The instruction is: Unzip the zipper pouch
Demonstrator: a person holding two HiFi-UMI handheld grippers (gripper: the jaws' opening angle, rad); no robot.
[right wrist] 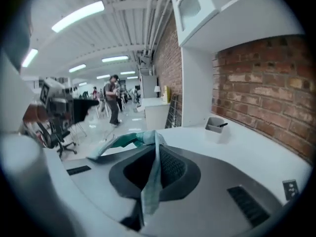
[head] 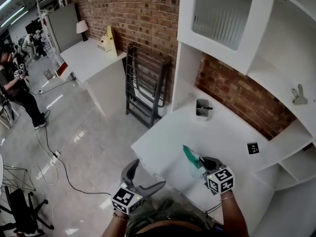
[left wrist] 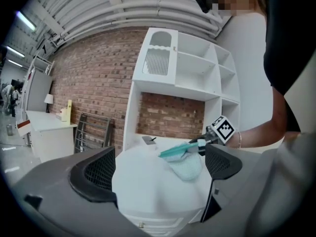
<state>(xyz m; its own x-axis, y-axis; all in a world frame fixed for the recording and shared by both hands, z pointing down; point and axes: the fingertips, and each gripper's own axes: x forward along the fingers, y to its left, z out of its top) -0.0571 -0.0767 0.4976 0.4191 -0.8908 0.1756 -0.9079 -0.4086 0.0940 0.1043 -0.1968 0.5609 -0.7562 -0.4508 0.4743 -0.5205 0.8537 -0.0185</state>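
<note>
One pouch (head: pixel 190 156) — teal, over the white desk (head: pixel 227 132), pinched tight in the right gripper (head: pixel 203 162). Two grippers in all: the left gripper (head: pixel 148 175) hangs off the desk's edge, jaws apart, empty. One cup (head: pixel 202 107) stands by the brick wall (head: pixel 148 9) — pale glossy floor (head: pixel 94 147) beyond.

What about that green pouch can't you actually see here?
- Zipper pull, and whether the pouch is unzipped: right gripper view shows only fabric pinched edge-on in the right gripper; head view, too small.
- What's inside it: left gripper view, blurred.
- Contents of the grey cup: head view, its wall hides most.
</note>
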